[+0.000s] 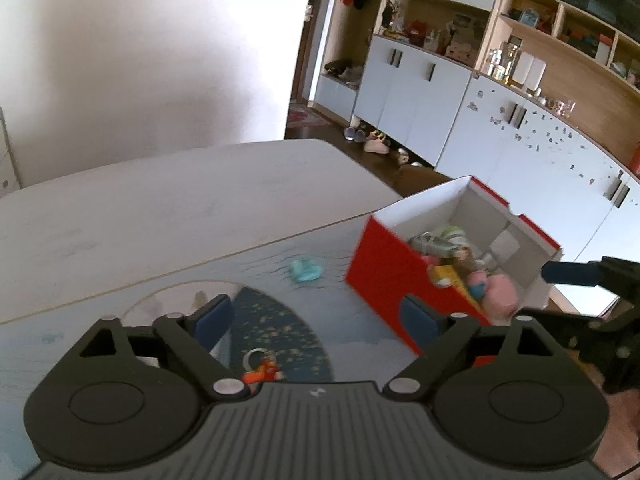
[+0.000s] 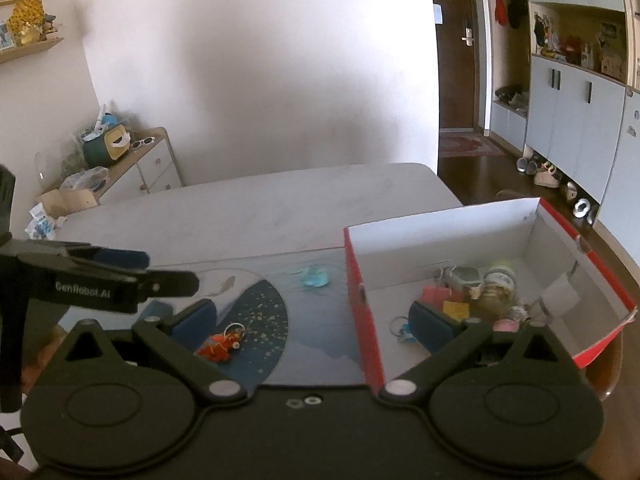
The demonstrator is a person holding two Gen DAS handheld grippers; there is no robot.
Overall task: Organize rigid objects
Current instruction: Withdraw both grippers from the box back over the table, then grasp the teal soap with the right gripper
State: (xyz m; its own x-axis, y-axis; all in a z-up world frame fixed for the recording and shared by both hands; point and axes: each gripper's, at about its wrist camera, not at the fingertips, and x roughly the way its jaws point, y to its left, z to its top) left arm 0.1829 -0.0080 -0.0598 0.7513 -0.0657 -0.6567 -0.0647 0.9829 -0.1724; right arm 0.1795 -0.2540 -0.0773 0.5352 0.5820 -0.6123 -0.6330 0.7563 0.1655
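Both your grippers, left [image 1: 316,316] and right [image 2: 316,320], have fingers spread, empty. The fuzzy orange toy [image 2: 219,346] lies on the counter [image 2: 248,212] beside the cardboard box [image 2: 362,300]; only the right view shows the box floor.

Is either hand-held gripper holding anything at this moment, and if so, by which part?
Nothing is held. The left hand-held gripper and right hand-held gripper both stand open with nothing between their fingers; the orange keychain toy lies on the mat.
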